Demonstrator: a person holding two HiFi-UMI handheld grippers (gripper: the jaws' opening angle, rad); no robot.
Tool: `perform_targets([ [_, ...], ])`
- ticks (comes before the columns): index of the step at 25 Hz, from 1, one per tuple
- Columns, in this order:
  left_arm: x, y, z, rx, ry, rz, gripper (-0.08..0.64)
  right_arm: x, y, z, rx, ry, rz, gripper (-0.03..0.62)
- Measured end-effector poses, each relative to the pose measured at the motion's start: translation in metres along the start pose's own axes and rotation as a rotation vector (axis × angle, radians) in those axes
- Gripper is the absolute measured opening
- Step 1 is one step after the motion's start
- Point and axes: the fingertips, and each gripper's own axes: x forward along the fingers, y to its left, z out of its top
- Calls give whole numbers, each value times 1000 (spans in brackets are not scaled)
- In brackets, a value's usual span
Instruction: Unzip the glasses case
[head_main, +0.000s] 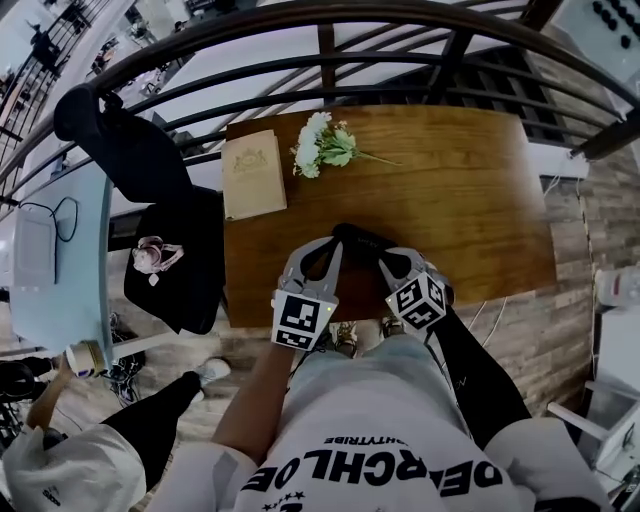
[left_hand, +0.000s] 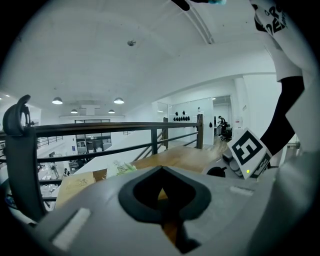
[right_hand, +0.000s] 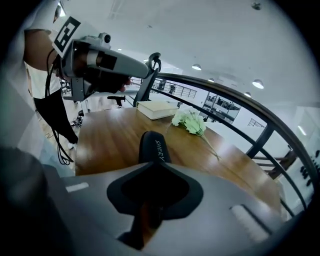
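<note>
The black glasses case (head_main: 358, 238) lies flat on the wooden desk (head_main: 470, 190), close to its near edge and right in front of the person, well apart from the cream book (head_main: 252, 173) and the sprig of white flowers (head_main: 322, 145) at the far side. In the head view the two grippers flank it. The left gripper (head_main: 325, 248) is just beside the case's left end and the right gripper (head_main: 388, 262) just beside its right end. In the left gripper view the left gripper (left_hand: 161, 170) has its jaws brought together at the tips, and only bare wood shows through the padded gap behind them, so it has hold of nothing. The right gripper (right_hand: 150, 165) is likewise closed tip to tip. The case (right_hand: 152, 146) stretches away just beyond those tips, its printed lettering facing up, and nothing shows it pinched between them, though I cannot tell whether the tips touch its near end. No view shows the zip or its pull clearly, and the case looks fully closed. By my reading the unzipping has not begun: steadying the case, finding the pull and drawing it round all remain to be done.
</note>
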Motion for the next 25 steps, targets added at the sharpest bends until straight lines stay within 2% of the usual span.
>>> perform_targets([
  [7, 9, -7, 1, -2, 1, -7, 110, -3, -13, -8, 43, 4, -20, 61],
  [13, 12, 3, 6, -6, -12, 22, 110, -10, -25, 2, 70, -43, -46, 107],
  [17, 14, 10, 20, 2, -35, 50, 110, -25, -45, 21, 130, -116, -96, 115],
  [25, 15, 22, 64, 18, -107, 88, 110, -74, -96, 77, 261, -335, -217, 123],
])
